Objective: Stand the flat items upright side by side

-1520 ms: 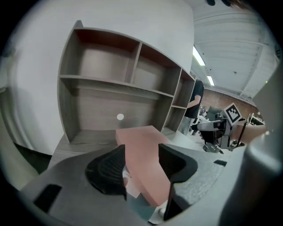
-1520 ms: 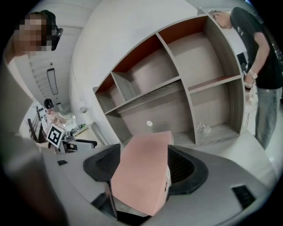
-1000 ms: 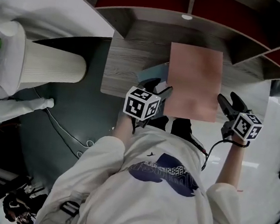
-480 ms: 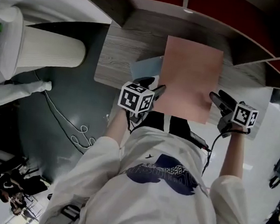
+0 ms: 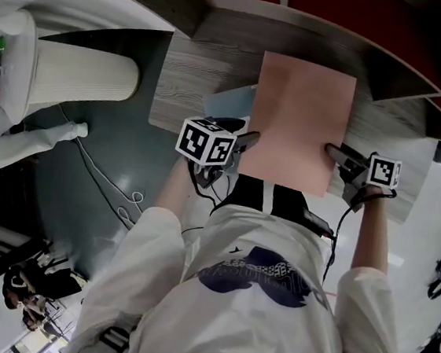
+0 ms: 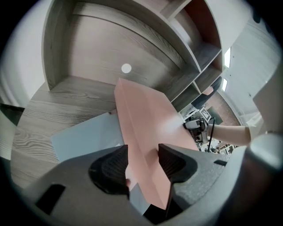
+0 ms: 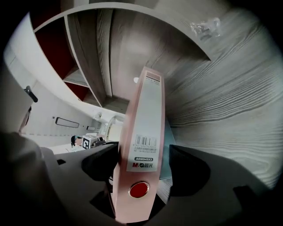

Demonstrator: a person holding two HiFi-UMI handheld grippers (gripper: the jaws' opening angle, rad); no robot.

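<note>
At the far left we see a white ribbed column (image 5: pixel 81 81) that stands on the dark floor, and a thin cable (image 5: pixel 116 191) that lies in loops beside it. To the right of them is the wooden shelf (image 5: pixel 193 74), with a grey wood-grain board and dark red compartments behind it.

On this board lies a blue folder (image 5: pixel 229 101), flat. Only its left part shows, because the pink binder (image 5: pixel 298 117) covers the rest.

The left gripper (image 5: pixel 244 141) is at the near left corner of the pink binder. In the left gripper view we see the binder's edge between the two jaws, with both pads pressed on it, so this gripper grips the binder.

The pink binder lies with its broad face up, over the shelf and over the blue folder. Its near edge reaches past the front of the shelf, toward the person. We cannot tell if it rests on the folder or is a little above it.

The right gripper (image 5: pixel 335 155) is at the near right side. In the right gripper view the spine (image 7: pixel 145 141), with a barcode label and a red round mark, stands between the jaws. These jaws have just been opening; a narrow gap shows beside the right jaw, so they are around the spine without clamping it.
</note>
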